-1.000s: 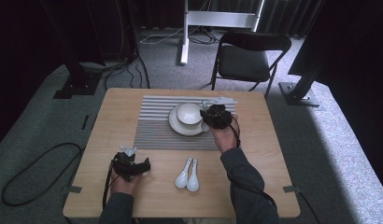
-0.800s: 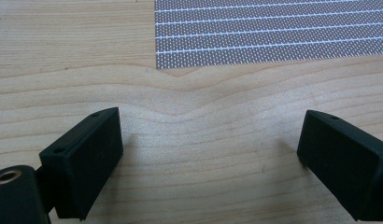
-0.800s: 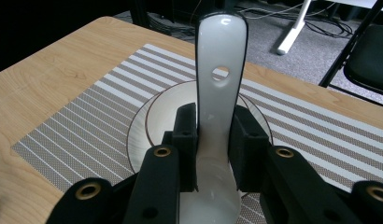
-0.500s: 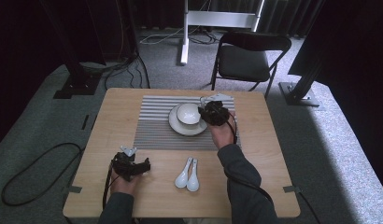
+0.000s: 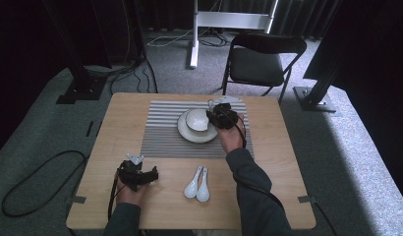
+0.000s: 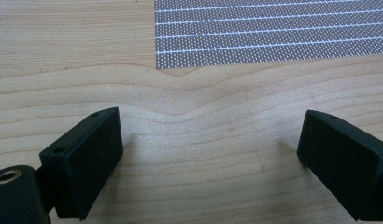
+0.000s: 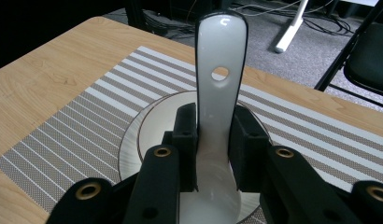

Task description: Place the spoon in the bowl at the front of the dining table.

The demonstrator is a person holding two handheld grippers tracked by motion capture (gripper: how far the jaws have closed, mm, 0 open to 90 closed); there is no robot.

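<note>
White ceramic spoon is clamped upright in the right gripper jaws above the bowl; lower gently, release inside; left gripper jaws gape, empty.

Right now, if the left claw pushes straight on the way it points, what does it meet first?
Probably bare wooden table, which lies between the open left claw; beyond that comes the striped placemat's edge. Depth is unclear.

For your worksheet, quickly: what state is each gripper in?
Left gripper: open, holding nothing, over bare table.
Right gripper: shut on a white spoon.
</note>
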